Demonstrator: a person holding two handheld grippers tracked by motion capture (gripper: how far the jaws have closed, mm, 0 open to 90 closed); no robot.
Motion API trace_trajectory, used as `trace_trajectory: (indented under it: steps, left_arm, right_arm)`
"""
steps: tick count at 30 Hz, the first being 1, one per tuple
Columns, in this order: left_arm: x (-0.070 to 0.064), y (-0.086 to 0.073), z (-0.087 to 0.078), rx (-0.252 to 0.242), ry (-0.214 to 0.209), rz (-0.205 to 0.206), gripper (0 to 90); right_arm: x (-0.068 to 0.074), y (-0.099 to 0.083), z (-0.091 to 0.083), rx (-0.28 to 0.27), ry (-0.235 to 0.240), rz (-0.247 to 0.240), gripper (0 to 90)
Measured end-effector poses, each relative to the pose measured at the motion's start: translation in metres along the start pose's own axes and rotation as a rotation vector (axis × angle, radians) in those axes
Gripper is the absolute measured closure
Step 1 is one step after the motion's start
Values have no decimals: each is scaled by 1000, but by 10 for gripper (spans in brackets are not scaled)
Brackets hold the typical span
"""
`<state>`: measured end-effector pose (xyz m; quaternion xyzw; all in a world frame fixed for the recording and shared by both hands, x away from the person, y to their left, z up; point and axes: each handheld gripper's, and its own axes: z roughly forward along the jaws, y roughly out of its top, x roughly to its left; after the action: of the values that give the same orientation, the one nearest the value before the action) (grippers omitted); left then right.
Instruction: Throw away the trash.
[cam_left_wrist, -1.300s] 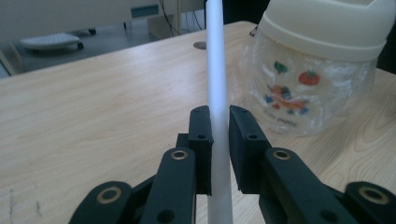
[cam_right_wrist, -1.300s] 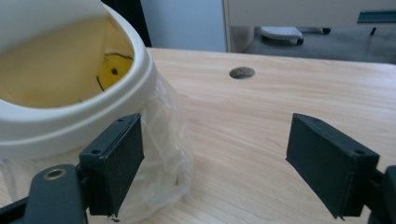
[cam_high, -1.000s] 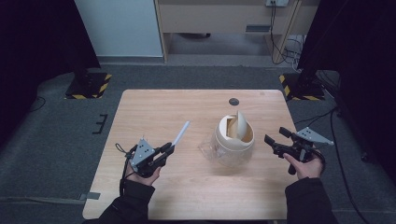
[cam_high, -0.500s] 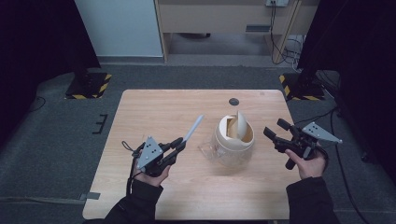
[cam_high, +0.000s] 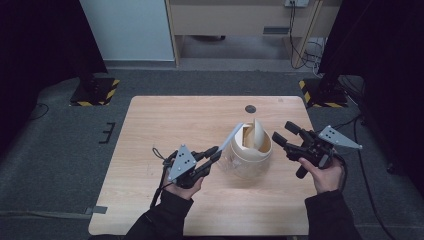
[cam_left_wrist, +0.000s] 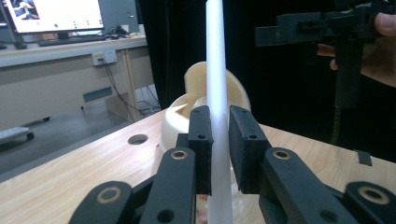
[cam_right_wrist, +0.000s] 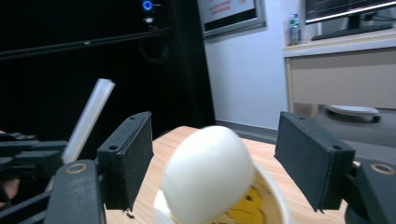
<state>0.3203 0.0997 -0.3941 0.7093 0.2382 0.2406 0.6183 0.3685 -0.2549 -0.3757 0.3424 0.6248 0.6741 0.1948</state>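
Observation:
A cream round cup (cam_high: 250, 150) with a lifted lid flap (cam_high: 258, 132) stands on the wooden table (cam_high: 165, 120), right of middle. My left gripper (cam_high: 216, 152) is shut on a white straw (cam_high: 229, 138) whose free end slants up to the cup's left rim. Seen from the left gripper view, the straw (cam_left_wrist: 217, 70) rises between the closed pads (cam_left_wrist: 201, 140), with the cup (cam_left_wrist: 180, 121) just behind. My right gripper (cam_high: 284, 134) is open, just right of the cup. From the right gripper view, the cup's lid flap (cam_right_wrist: 205, 177) sits between the spread jaws, with the straw (cam_right_wrist: 88, 119) at left.
A small dark hole (cam_high: 250, 108) lies in the table near its far edge. The table's left half and near edge are bare wood. Beyond the table are grey carpet, a wooden cabinet (cam_high: 240, 20) and cables (cam_high: 300, 45).
My left gripper has carried the straw rightward, bringing its tip to the cup's rim. My right gripper has moved left, closer to the cup.

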Motion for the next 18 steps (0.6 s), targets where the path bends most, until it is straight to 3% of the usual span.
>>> trace_trajectory:
  steps: [5, 18]
  left_arm:
    - [-12, 2, 10, -5, -28, 17, 792]
    - [-32, -1, 34, 8, -65, 42, 793]
  right_arm:
    - [11, 2, 6, 3, 42, -6, 300]
    - [27, -3, 15, 27, 174, 64, 423]
